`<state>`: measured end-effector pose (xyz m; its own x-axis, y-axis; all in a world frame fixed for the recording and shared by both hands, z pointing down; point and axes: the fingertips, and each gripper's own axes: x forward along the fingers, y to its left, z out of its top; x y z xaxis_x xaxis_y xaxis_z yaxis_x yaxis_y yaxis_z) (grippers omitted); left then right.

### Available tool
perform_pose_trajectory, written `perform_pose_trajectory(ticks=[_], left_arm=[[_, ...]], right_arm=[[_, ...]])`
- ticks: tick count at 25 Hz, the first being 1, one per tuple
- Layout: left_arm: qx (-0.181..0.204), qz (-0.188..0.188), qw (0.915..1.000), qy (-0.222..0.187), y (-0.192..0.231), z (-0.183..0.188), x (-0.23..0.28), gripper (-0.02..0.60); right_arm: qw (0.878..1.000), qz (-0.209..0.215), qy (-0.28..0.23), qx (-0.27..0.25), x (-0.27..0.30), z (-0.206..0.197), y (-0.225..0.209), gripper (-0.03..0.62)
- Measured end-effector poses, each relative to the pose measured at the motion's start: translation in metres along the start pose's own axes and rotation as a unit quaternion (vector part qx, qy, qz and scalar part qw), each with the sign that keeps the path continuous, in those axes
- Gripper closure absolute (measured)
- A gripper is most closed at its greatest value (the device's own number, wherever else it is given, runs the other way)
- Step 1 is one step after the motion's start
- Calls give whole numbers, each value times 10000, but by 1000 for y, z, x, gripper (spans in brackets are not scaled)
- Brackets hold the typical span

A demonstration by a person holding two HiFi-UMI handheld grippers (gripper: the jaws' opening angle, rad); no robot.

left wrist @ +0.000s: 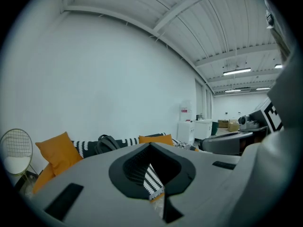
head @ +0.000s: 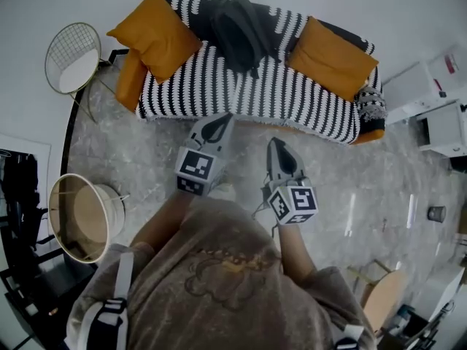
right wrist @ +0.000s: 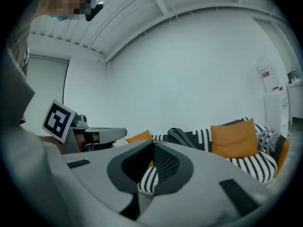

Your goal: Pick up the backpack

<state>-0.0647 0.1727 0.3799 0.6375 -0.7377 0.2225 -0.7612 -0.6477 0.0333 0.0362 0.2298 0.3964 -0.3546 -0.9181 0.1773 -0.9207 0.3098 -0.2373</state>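
Observation:
A dark grey backpack (head: 241, 28) leans against the back of a black-and-white striped sofa (head: 241, 90), between two orange cushions. It also shows in the left gripper view as the backpack (left wrist: 106, 143) and in the right gripper view as the backpack (right wrist: 182, 137). My left gripper (head: 219, 122) and right gripper (head: 279, 154) are held side by side in front of the sofa, pointing at it, both shut and empty. The left one's tip is close to the sofa's front edge; neither touches the backpack.
Orange cushions (head: 155, 31) (head: 332, 57) flank the backpack. A wire chair (head: 73, 57) stands left of the sofa and a round wicker basket (head: 80, 217) at the near left. White cabinets (head: 438, 100) stand to the right. The floor is pale marble (head: 379, 188).

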Motion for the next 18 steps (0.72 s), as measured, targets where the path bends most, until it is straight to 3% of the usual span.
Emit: perform_pose_trajectory(ticks=[7,18], left_arm=[[-30,56,10000,-49,52,20,54,583],[-51,-59,10000,-43,86,30,133,583]], right_arm=[[10000,16,-53,-69,71,25,-25,594],[9999,-77,-68,-68,146,42,-75,594]])
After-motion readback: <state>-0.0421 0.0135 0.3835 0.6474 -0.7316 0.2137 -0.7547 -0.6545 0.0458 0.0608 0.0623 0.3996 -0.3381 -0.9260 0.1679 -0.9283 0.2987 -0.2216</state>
